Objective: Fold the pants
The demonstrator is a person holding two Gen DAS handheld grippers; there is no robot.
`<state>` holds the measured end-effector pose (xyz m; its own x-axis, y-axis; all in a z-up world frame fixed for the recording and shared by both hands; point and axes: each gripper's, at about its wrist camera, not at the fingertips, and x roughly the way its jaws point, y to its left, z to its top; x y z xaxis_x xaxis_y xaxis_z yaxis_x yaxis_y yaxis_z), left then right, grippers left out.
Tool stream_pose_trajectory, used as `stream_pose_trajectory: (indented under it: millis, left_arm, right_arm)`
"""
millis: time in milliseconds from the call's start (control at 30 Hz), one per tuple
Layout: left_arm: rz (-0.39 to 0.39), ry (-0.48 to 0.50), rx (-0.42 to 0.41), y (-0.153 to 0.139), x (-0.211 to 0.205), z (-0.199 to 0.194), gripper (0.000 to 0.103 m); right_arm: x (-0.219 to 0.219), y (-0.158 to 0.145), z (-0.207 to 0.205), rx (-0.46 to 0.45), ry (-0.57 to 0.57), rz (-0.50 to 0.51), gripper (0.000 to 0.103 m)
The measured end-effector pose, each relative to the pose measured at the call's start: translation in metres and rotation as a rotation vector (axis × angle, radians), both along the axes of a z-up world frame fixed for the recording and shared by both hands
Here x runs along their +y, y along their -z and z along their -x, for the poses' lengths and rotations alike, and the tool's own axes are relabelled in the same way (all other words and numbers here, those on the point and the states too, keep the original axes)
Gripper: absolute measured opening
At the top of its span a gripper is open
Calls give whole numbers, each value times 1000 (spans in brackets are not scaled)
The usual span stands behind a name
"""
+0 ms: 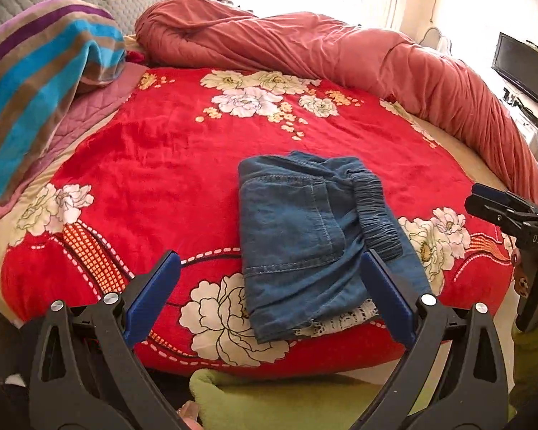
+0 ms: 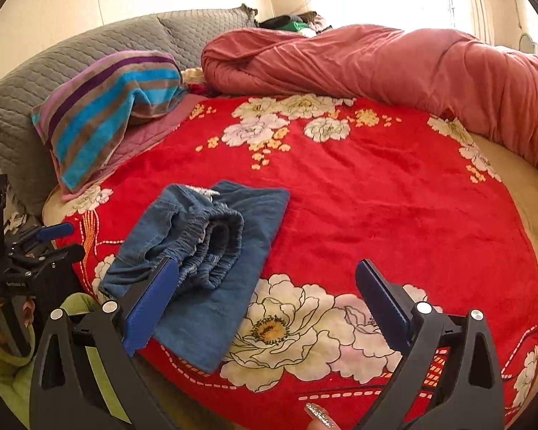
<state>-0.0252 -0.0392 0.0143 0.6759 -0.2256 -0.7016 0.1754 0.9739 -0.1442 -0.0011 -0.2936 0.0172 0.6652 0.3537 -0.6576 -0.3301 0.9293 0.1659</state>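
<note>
Folded pants (image 1: 305, 236) near blanket (image 1: 161, 150) edge

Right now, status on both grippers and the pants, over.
Left gripper open, empty. Right gripper open, empty. Pants folded in a compact stack on the red blanket, elastic waistband on top. Nothing in the way.

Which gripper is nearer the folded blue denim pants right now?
Left, though only slightly. The left gripper is open at the near edge of the folded blue denim pants, one finger overlapping the waistband. The right gripper is open, beside them over the red floral blanket.
</note>
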Motion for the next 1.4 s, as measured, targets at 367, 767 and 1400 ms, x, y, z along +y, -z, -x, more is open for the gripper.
stream_pose_trajectory:
  millis: [367,767,1400]
  left_arm:
    - [43,-32,66,21,13,-14,93]
    - [72,-17,115,36,11,-44,93]
    - [61,78,187,62,-11,-90,93]
  right_arm:
    - [12,29,-19,113,7,5,98]
    - [21,54,-50,204,15,-60,96]
    - [43,79,-86,286,-83,-101,74]
